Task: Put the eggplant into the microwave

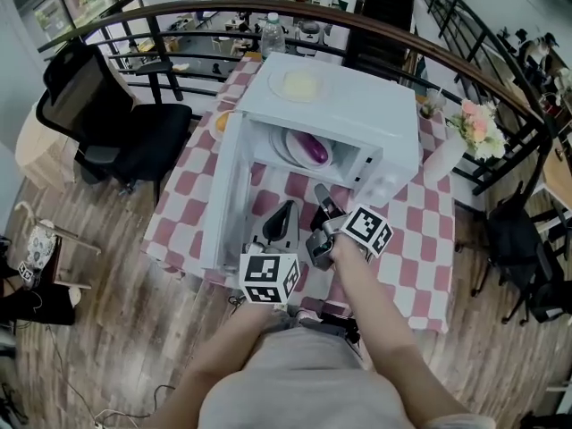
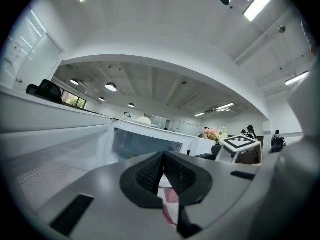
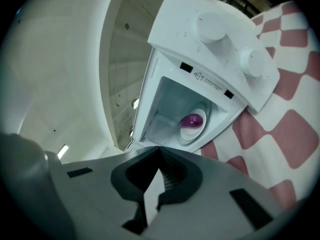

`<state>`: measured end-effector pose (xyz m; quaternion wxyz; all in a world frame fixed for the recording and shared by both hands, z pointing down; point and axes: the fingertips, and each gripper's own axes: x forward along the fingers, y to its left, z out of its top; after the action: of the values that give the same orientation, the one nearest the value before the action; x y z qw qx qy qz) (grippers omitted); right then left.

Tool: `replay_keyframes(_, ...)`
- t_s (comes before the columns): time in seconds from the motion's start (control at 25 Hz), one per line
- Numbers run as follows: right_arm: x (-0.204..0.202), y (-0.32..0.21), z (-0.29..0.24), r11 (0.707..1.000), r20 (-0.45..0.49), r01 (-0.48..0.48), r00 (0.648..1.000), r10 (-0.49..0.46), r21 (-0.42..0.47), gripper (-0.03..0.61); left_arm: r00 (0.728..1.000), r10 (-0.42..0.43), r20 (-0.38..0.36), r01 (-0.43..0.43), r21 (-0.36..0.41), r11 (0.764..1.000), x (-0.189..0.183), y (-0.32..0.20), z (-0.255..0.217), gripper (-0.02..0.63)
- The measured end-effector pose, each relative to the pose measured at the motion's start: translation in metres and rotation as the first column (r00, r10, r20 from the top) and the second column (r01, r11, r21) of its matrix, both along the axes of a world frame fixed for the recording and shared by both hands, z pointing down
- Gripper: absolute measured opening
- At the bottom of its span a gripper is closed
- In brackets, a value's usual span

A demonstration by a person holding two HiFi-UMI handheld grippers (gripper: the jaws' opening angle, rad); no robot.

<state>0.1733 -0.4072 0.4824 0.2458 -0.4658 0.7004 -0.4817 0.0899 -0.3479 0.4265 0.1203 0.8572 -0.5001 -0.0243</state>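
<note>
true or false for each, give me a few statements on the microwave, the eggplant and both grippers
1. The microwave has its door open. True.
2. The eggplant lies outside the microwave. False: it lies on a white plate inside it.
3. The right gripper grips the eggplant. False: its jaws are together with nothing between them.
4. The left gripper is shut and empty. True.
5. Flowers stand at the microwave's right in the head view. True.
</note>
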Motion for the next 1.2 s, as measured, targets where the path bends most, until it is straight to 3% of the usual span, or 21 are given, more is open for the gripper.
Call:
replay_keyframes(0.32,0.022,0.023,-0.031,0.994,-0.170,-0.043,0.984,0.059,0.099,0.023,0.999,0.036,0.010,-0.036,0.023,0.999,0.015,-0.003,-0.008,0.005)
replay_keyframes(0.52,0.032,0.036,-0.061,0.968,-0.300,-0.066,0.944,0.140,0.244,0.023,0.998,0.057,0.013,-0.058,0.037,0.998,0.025,-0.005,-0.010,0.005)
replay_keyframes(0.72,0.034,0.050,-0.085,0.913,-0.430,-0.053,0.870,0.241,0.404,0.023,0.997,0.069,0.023,-0.070,0.048,0.996,0.029,-0.005,-0.010,0.005)
replay_keyframes(0.88,0.037,0.061,-0.102,0.863,-0.544,-0.011,0.772,0.328,0.504,0.023,0.997,0.070,0.020,-0.071,0.047,0.996,0.029,-0.002,-0.009,0.005)
replay_keyframes(1.08,0.032,0.071,-0.112,0.820,-0.621,0.054,0.682,0.387,0.570,0.023,0.998,0.060,0.024,-0.061,0.055,0.997,0.024,-0.002,-0.009,0.005)
replay_keyframes(1.2,0.024,0.075,-0.110,0.815,-0.666,0.104,0.639,0.384,0.570,0.023,0.998,0.059,0.022,-0.060,0.059,0.996,0.023,-0.002,-0.010,0.005)
